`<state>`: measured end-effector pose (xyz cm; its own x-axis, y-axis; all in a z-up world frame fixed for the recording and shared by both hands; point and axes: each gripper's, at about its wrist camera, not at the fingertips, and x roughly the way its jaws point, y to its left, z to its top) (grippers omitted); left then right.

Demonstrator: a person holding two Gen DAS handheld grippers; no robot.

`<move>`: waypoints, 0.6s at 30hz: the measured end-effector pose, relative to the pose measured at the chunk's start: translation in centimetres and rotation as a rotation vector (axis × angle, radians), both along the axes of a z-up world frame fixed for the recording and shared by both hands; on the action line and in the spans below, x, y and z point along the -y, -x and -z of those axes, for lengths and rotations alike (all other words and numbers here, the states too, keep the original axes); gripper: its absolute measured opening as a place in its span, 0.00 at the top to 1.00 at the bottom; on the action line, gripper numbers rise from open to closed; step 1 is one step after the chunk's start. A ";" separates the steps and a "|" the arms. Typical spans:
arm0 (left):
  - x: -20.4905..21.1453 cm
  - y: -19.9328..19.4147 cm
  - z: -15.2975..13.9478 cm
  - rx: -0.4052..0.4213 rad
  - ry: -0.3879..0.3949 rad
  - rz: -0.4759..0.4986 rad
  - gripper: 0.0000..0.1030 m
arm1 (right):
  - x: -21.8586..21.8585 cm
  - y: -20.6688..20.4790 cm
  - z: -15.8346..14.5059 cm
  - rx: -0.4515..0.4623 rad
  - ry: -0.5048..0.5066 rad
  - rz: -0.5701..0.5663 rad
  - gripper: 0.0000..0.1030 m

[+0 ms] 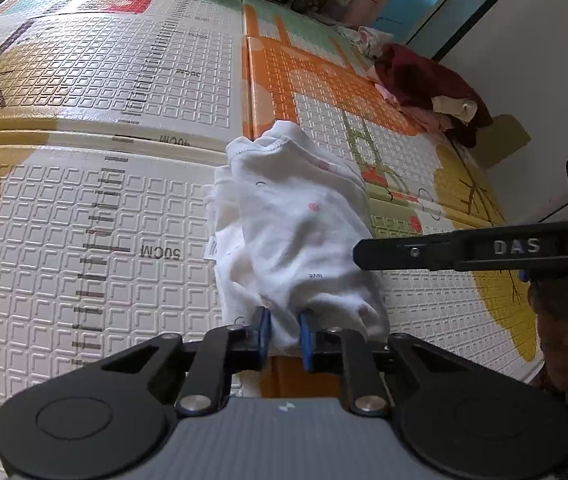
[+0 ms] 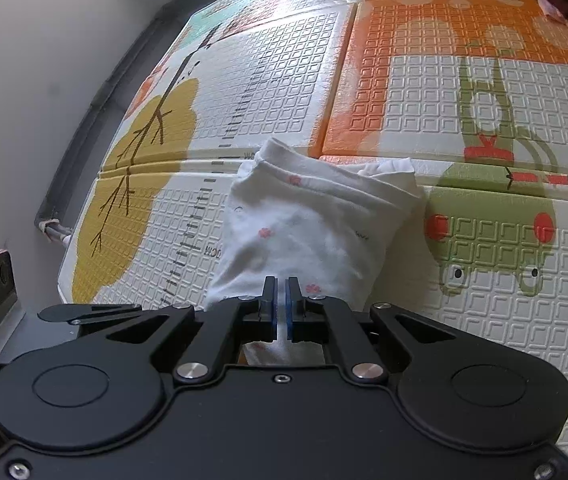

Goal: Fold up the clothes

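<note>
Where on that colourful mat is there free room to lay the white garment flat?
The play mat is bare left of the white garment, around the printed ruler marks. The orange patch beyond it is free too. The far right corner is crowded with a clothes pile.

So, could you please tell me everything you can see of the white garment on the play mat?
The white garment is a small piece of soft knit cloth printed with little pink flowers and tiny dark marks, with a stitched hem at its far end and a small label along one side. It lies bunched and partly folded on the play mat, its near end lifted. The left hand-held gripper pinches that near edge, and the right hand-held gripper is clamped on it alongside.
</note>
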<state>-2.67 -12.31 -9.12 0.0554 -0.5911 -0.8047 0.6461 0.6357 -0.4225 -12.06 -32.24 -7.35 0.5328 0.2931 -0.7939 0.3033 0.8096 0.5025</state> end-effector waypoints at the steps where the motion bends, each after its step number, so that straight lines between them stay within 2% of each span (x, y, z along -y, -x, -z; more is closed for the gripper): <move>1: -0.1 -0.1 0.0 -0.004 0.003 -0.002 0.84 | 0.0 0.2 -0.2 0.008 -0.017 -0.016 0.96; 4: -0.2 -0.3 0.0 -0.018 0.006 -0.007 0.84 | -0.8 1.0 -0.6 -0.002 -0.073 -0.136 0.96; 8: -0.1 -0.6 0.0 -0.029 0.002 -0.005 0.84 | -2.9 2.2 0.0 -0.034 0.024 -0.235 0.96; 18: 0.3 -1.1 -0.2 -0.041 -0.023 0.001 0.88 | -5.2 1.2 1.9 -0.043 0.182 -0.232 0.97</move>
<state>-1.60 -12.63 -8.90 0.0212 -0.5724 -0.8197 0.6292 0.6448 -0.4340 -13.22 -27.05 -9.24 0.4330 0.2533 -0.8651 0.1179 0.9355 0.3330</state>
